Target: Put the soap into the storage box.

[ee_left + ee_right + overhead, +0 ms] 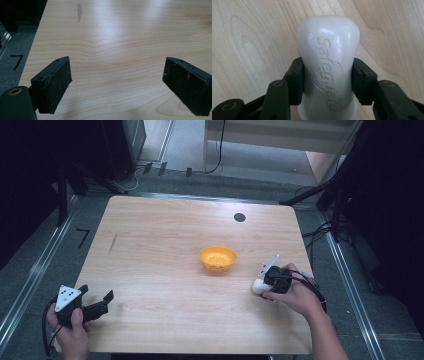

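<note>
While the right tool (327, 82) is clamping the white soap bar (328, 62) at the lower right of the tabletop (165, 270), lifting it level toward the orange bowl (218, 258) is looking wise, the left tool (117, 85) idling apart.

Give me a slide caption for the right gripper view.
Right gripper clamps a white Safeguard soap bar above the wooden table.

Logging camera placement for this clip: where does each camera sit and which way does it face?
High view: above the person's side, facing forward and down on the table; both forearms, left gripper, orange bowl.
Left gripper view: rides that gripper, along open jaws over bare wood.
Right gripper view: rides the right gripper, jaws clamping a white Safeguard soap bar.
Shared: soap bar, high and right views.
</note>
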`<state>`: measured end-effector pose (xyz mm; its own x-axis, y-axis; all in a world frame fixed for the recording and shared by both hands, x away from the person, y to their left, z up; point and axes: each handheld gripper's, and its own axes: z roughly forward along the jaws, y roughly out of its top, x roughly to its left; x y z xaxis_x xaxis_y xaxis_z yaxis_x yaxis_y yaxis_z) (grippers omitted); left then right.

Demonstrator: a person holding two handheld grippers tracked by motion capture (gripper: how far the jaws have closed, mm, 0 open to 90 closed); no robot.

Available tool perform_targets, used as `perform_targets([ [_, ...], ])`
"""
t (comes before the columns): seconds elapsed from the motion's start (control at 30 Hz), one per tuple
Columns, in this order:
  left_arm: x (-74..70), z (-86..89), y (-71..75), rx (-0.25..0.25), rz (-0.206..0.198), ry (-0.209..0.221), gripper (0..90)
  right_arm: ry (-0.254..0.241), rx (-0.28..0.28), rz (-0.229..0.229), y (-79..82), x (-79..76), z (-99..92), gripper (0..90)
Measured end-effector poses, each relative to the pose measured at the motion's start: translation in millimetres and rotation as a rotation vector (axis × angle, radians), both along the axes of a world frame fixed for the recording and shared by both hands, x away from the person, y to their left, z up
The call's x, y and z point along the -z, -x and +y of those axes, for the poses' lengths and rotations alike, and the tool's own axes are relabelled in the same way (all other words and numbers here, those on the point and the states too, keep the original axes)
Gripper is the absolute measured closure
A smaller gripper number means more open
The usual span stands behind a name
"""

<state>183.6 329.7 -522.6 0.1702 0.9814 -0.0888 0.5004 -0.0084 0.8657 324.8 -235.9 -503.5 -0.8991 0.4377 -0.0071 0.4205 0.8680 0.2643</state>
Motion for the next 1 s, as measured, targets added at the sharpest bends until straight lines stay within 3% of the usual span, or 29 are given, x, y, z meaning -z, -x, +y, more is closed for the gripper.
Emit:
perform_targets([
  [0.17,0.0,0.0,0.3,-0.003,-0.003,0.0,8.9,-0.017,-0.017,-0.022,0.0,-13.8,2.0,51.2],
  [0.4,-0.1,0.9,0.5,-0.004,-0.003,0.007,8.9,-0.005,-0.037,-0.038,-3.6,-28.3,7.0,51.1],
  [0.83,-0.1,1.0,0.5,-0.004,-0.003,0.007,8.9,0.012,-0.094,-0.089,-17.1,-48.9,25.8,51.1],
  [1.0,-0.1,0.9,0.5,-0.005,-0.004,0.01,8.9,0.009,-0.103,-0.086,-21.2,-54.2,32.3,51.1],
])
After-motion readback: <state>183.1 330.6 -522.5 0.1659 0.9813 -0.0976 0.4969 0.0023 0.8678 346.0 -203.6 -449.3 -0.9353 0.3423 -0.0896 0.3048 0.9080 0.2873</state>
